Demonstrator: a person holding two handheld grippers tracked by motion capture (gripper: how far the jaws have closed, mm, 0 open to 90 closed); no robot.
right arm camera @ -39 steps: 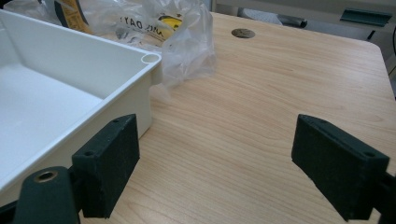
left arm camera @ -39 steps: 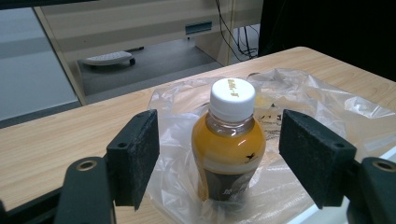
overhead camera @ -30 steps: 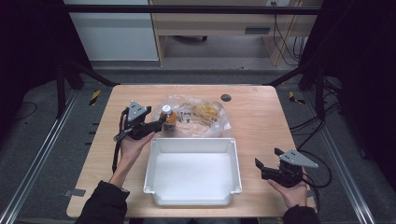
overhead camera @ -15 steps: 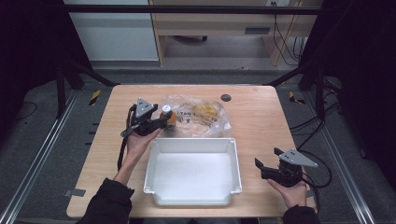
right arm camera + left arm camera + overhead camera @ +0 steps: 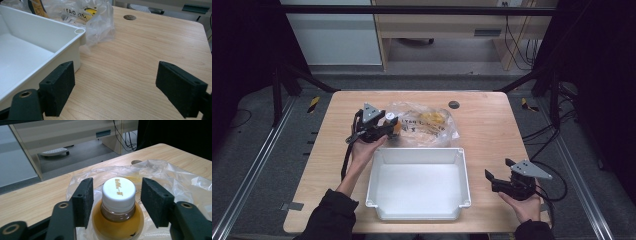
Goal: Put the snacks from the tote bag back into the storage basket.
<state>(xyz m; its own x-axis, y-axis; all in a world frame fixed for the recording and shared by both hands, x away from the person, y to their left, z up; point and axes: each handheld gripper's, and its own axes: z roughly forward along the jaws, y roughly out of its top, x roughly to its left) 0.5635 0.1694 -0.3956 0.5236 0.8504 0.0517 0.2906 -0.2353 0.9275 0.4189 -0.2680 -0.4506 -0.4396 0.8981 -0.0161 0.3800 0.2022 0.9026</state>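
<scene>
Since the earlier frames the left gripper (image 5: 384, 127) has slid rightward along the far part of the table, up to the near-left edge of the plastic bag; the right gripper (image 5: 502, 182) has kept its place near the right front corner.

Seen from the left gripper view, the left gripper (image 5: 117, 200) stands with its jaws apart, one black pad on either side of the white screw cap of a small clear bottle of amber liquid (image 5: 117, 220). A narrow gap shows between each pad and the cap, so nothing is clamped. The bottle's lower half is cut off by the frame's bottom edge, and the gold print on the cap is too small to read. In the high view the bottle (image 5: 391, 120) is mostly hidden behind the gripper body.

Behind the bottle lies a crumpled clear plastic bag (image 5: 427, 125) with yellow contents; what they are cannot be made out through the creased film.

The right gripper (image 5: 116, 90), held in the person's right hand (image 5: 524, 207), has its jaws spread wide over bare wood, touching nothing.

A white rectangular plastic tub (image 5: 384, 200) sits between the two hands, its far rim just beside the bag. It rests on a light wooden table (image 5: 487, 120) with a dark round grommet (image 5: 454, 104) near the far edge.
</scene>
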